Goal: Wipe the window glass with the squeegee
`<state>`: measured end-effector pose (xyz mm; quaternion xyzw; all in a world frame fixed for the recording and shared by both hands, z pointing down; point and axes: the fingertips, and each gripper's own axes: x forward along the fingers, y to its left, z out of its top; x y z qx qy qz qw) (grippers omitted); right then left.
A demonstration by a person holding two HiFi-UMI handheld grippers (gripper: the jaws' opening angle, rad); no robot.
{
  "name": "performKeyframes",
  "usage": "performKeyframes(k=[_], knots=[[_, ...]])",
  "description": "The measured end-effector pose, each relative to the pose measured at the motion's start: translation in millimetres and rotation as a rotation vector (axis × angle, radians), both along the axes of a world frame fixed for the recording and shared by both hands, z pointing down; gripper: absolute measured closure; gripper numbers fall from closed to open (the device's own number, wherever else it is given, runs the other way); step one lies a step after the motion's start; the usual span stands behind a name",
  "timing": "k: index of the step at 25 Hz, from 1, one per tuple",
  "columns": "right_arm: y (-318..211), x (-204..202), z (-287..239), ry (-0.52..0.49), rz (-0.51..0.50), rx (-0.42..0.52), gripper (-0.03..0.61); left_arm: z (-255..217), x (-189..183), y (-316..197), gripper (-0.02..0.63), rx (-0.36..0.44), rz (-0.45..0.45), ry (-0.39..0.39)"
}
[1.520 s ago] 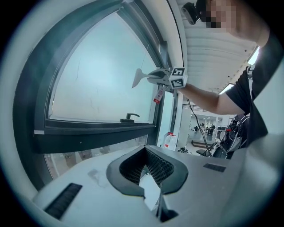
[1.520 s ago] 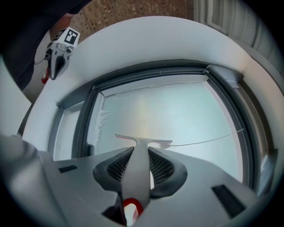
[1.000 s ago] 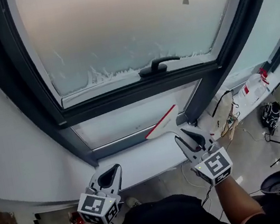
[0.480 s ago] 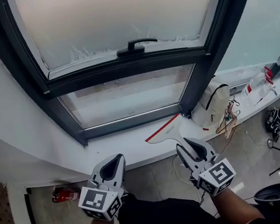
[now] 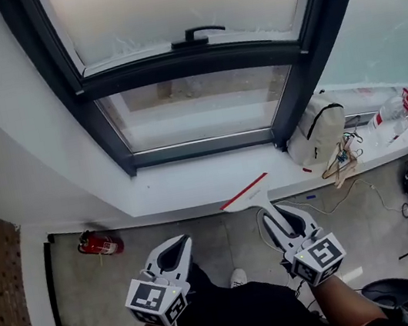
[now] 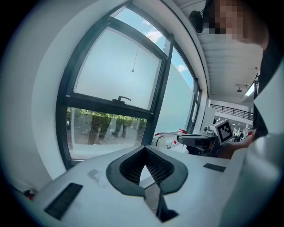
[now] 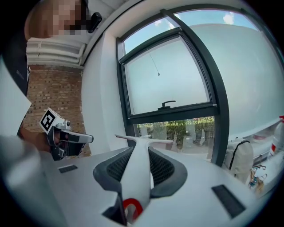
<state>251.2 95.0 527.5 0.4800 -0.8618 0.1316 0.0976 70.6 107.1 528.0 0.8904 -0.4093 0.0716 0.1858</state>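
**Window glass (image 5: pixel 198 108) waiting, squeegee (image 5: pixel 247 192) held short of it**

Dark-framed panes are filling the view ahead, and the person is standing back from the windowsill (image 5: pixel 186 193) with both tools raised. The right tool (image 7: pixel 141 170) is clamping the squeegee's white handle, jaws pressing on it from both sides, with the red-edged blade jutting forward and lying crosswise. That grip is looking like a way of setting the blade square to the pane, ready for a stroke. From the head view, the blade is showing against the sill's near edge, well apart from the glass, so by my reading no wiping is happening yet. The left tool (image 6: pixel 144 164) is riding alongside with its jaws pressed together on nothing, probably just being held clear. Over on the right of the sill, a white bag (image 5: pixel 316 134) is sitting beside the frame, and the blade will be needing to steer around it.
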Motion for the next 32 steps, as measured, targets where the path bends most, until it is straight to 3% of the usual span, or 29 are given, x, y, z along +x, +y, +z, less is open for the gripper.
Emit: performKeyframes(k=[11,22,28,32], knots=[[34.0,9.4,-33.2,-0.028,0.05,0.068,0.491,-44.4,-12.9,18.5,0.614,0.116,-0.018,-0.023],[64.6,-57.4,-38.0,-0.025,0.085,0.059,0.491,-51.1,-73.2,33.0,0.614,0.098,0.021,-0.01],[80.6,-84.0,-26.4,-0.037,0.098,0.032,0.491,-47.7,-87.9,39.6,0.614,0.101,0.036,0.036],[82.8,-90.4,-27.4,-0.035,0.103,0.041,0.491,-44.3,-89.5,44.2,0.614,0.101,0.059,0.023]])
